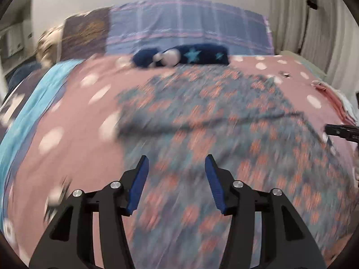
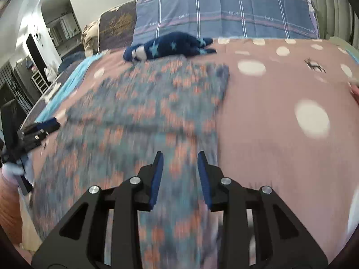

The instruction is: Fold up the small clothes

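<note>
A pink spotted bedspread (image 2: 280, 161) fills both frames, the patterned garment (image 2: 143, 112) spread across its centre. The left gripper (image 1: 176, 165) and right gripper (image 2: 179, 163) hover spread apart, empty; next, probably, each must pinch an edge to fold.

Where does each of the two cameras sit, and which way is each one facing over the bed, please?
Left wrist: on the left gripper, jaws open, facing up the bed over the patterned garment; the right gripper's tip shows at the right edge.
Right wrist: on the right gripper, jaws open, over the garment's right edge; the left gripper shows at far left.
Shared: garment, dotted pink bedspread, navy star-print item, plaid pillow.
</note>
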The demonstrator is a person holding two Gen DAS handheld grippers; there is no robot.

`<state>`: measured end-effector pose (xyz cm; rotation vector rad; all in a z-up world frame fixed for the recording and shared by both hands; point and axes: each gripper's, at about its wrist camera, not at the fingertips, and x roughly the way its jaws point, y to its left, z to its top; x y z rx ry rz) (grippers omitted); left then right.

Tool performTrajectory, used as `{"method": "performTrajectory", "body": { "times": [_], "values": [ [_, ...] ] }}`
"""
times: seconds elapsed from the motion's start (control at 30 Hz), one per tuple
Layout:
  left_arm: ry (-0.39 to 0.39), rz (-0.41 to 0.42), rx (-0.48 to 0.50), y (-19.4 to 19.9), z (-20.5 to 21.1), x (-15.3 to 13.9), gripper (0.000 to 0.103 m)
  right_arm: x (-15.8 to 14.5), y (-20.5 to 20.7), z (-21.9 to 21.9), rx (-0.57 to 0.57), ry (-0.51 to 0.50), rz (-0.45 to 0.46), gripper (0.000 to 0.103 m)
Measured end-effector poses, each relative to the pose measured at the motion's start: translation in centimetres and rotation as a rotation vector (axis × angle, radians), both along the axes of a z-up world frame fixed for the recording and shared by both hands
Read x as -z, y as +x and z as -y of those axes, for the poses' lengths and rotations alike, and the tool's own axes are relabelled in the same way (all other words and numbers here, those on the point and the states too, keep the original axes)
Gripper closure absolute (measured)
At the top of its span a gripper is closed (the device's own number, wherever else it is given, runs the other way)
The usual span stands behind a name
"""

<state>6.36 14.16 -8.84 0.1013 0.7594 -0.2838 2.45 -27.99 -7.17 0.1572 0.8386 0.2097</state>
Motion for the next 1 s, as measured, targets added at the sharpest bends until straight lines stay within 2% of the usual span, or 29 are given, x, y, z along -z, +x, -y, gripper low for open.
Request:
{"method": "performTrajectory", "body": {
  "times": [0.07,0.2,0.37,0.47,0.6,0.83,0.9,0.93,0.97,1.0],
  "values": [
    [-0.015,-0.041,-0.063,-2.1,-2.8,1.1,0.05,1.4,-2.6,1.0,0.03,0.029,-0.036,0.071],
    [-0.119,-0.114,-0.139,-4.4,-7.1,2.3,0.05,2.9,-5.4,2.3,0.071,0.115,-0.094,0.071],
    [-0.222,-0.149,-0.083,-7.4,-8.6,3.3,0.05,3.4,-8.5,3.1,0.109,0.186,-0.106,0.07],
    [-0.278,-0.168,-0.035,-8.6,-8.1,4.1,0.05,3.6,-10.5,3.1,0.123,0.206,-0.105,0.07],
    [-0.27,-0.142,0.023,-10.7,-6.4,4.7,0.05,3.8,-12.4,2.9,0.128,0.232,-0.108,0.069],
    [-0.432,-0.152,0.038,-13.7,-7.8,5.4,0.05,4.1,-15.1,3.0,0.117,0.287,-0.122,0.068],
    [-0.436,-0.15,0.044,-14.4,-7.9,5.5,0.051,4.2,-15.9,3.0,0.103,0.299,-0.128,0.068],
    [-0.428,-0.146,0.046,-14.7,-7.8,5.5,0.057,4.2,-16.2,2.9,0.097,0.305,-0.131,0.067],
    [-0.407,-0.135,0.038,-15.2,-7.6,5.4,0.071,4.3,-16.5,2.9,0.09,0.314,-0.136,0.067],
    [-0.383,-0.129,0.028,-15.5,-7.4,5.4,0.078,4.3,-16.9,2.8,0.078,0.33,-0.144,0.067]
  ]
}}
